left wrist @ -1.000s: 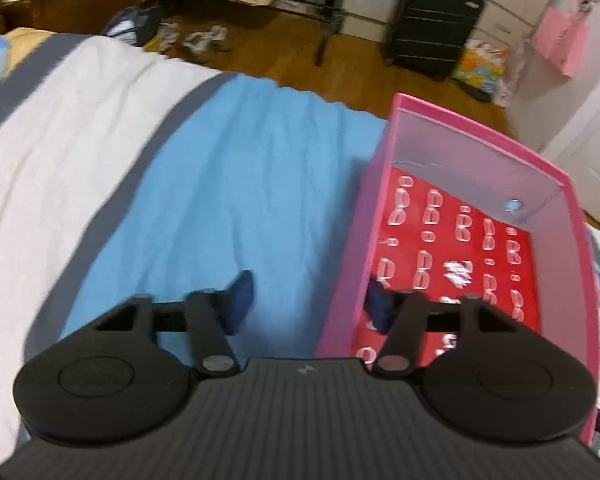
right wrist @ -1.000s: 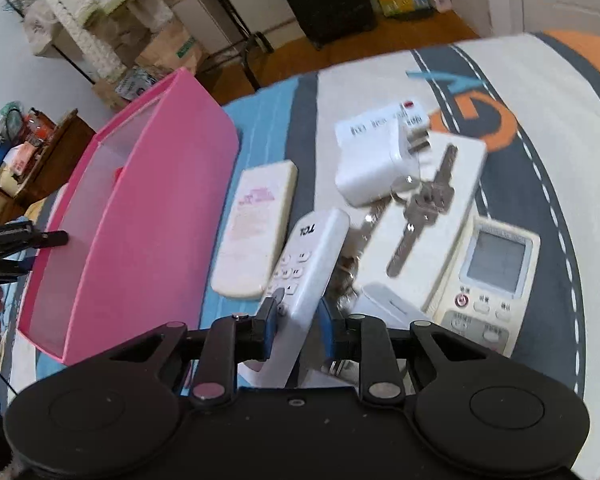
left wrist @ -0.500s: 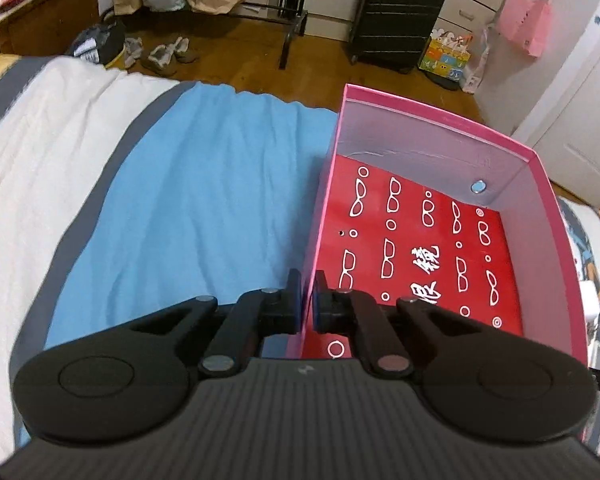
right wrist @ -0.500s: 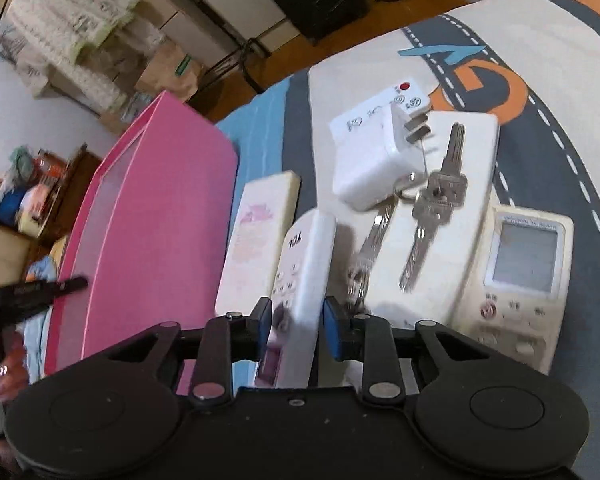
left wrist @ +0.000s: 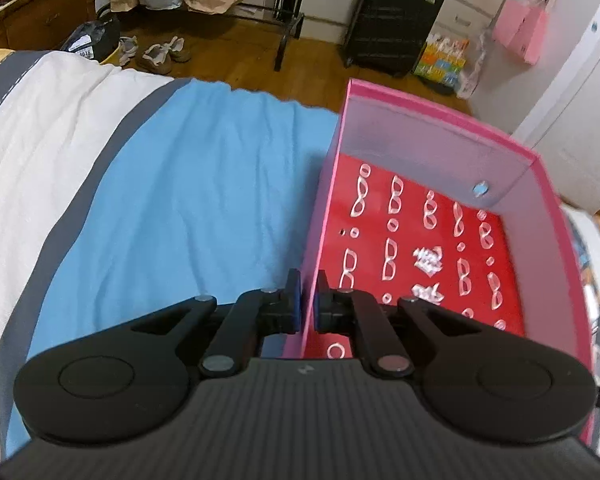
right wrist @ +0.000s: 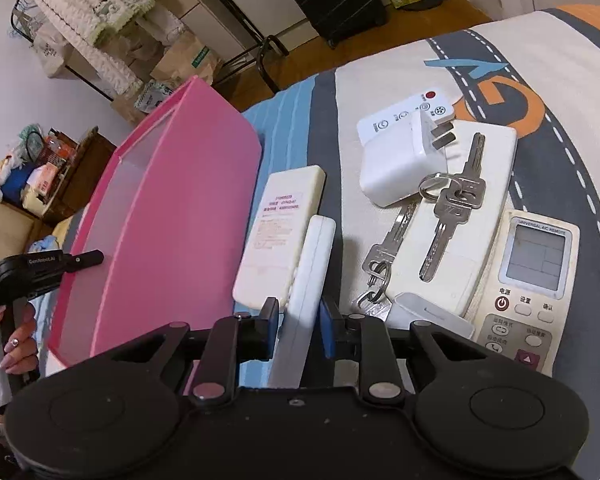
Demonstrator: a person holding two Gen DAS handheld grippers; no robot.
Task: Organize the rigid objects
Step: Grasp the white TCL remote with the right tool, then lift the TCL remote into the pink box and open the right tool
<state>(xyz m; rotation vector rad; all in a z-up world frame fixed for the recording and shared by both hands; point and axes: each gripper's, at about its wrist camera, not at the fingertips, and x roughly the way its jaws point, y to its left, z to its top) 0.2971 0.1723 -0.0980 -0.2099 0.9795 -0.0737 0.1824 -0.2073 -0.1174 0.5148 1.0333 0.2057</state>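
Soft, even indoor light fills both views, with no harsh glare. Shadows are faint: a soft one falls beside the keys (right wrist: 456, 196) and charger (right wrist: 400, 168) on the bed (left wrist: 180, 200). Fisheye bending curves the far floor and walls. The box (left wrist: 432, 148) floor print looks slightly smeared; dark corners vignette the edges.

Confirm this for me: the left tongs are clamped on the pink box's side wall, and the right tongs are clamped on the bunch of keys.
One part is wrong. The right tongs are clamped on a white remote, not the keys, which lie untouched on the bed, as the right wrist view shows. The left tongs are indeed clamped on the pink box's side wall.
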